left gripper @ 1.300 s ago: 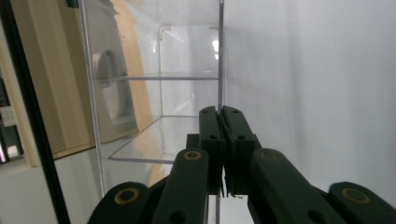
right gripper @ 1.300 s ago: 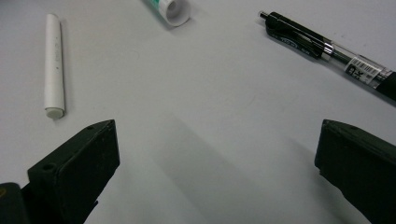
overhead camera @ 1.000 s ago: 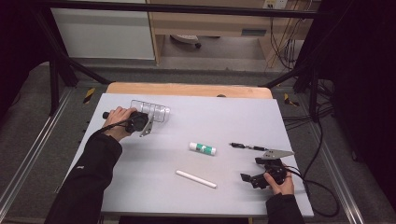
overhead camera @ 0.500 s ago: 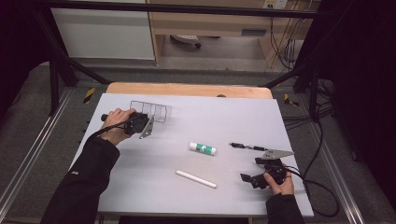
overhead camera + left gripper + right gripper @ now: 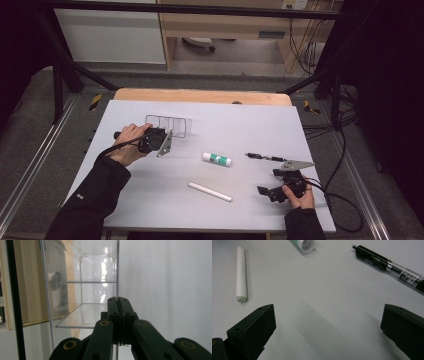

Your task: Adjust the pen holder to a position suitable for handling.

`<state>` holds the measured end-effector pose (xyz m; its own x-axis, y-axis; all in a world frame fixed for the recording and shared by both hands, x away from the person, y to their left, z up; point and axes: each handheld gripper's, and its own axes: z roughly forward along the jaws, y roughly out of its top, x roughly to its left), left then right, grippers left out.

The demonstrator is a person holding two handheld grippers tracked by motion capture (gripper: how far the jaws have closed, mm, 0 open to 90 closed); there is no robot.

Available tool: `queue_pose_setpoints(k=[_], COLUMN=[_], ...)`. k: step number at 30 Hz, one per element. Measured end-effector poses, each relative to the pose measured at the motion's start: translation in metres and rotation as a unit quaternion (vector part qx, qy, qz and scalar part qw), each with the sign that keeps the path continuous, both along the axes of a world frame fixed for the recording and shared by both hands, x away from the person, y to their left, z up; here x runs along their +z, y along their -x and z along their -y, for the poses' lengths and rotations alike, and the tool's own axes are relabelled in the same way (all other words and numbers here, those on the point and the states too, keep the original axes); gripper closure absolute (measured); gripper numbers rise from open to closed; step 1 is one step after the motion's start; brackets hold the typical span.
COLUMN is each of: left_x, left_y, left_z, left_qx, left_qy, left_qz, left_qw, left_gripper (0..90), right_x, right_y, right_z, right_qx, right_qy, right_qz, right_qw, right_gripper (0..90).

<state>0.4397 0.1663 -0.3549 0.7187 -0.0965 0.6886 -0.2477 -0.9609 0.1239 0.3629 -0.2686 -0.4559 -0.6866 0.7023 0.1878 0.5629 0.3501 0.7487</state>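
A clear plastic organiser (image 5: 170,125) with several compartments is at the table's back left. My left gripper (image 5: 163,136) is shut on the edge of one of its thin walls; in the left gripper view the jaws of that gripper (image 5: 118,301) pinch the clear wall of the organiser (image 5: 82,290), whose shelves run away from the camera. My right gripper (image 5: 268,183) rests at the front right with its jaws wide apart and nothing between them; the right gripper view shows that gripper (image 5: 327,315) over bare table.
On the grey table (image 5: 240,120) lie a green-and-white glue stick (image 5: 216,159) (image 5: 305,244), a white stick (image 5: 210,191) (image 5: 241,273) and a black pen (image 5: 265,157) (image 5: 387,265). A wooden strip (image 5: 200,95) edges the far side. Cables trail at the right.
My left hand has drawn the organiser a little to the right and toward the near side. The right hand and the loose items have stayed put.
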Motion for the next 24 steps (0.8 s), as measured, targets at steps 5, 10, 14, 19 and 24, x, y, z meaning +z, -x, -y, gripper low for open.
queue_pose_setpoints(k=[5, 10, 14, 19, 24], left_x=[0.0, 0.0, -0.002, -0.007, -0.01], left_y=[0.008, 0.013, 0.012, 0.01, 0.008], left_z=[0.011, 0.027, 0.041, 0.055, 0.066], left_qx=[0.013, 0.015, 0.024, 0.037, 0.039], left_qy=[0.01, 0.012, 0.011, 0.007, 0.004], left_qz=[-0.014, -0.029, -0.043, -0.063, -0.076], left_qw=[0.9998, 0.9994, 0.9987, 0.9973, 0.9963], left_gripper=[88.2, 88.2, 88.2, 88.2, 88.2], right_x=[0.0, 0.0, -0.001, 0.0, 0.0], right_y=[0.0, 0.0, 0.0, 0.0, 0.0], right_z=[0.0, 0.0, 0.0, 0.0, 0.0], right_qx=[0.0, 0.001, 0.002, 0.001, 0.001], right_qy=[0.001, 0.001, 0.002, 0.002, 0.001], right_qz=[0.0, 0.0, 0.0, 0.0, 0.001], right_qw=[1.0, 1.0, 1.0, 1.0, 1.0], right_gripper=[0.5, 0.5, 0.5, 0.5, 0.5])
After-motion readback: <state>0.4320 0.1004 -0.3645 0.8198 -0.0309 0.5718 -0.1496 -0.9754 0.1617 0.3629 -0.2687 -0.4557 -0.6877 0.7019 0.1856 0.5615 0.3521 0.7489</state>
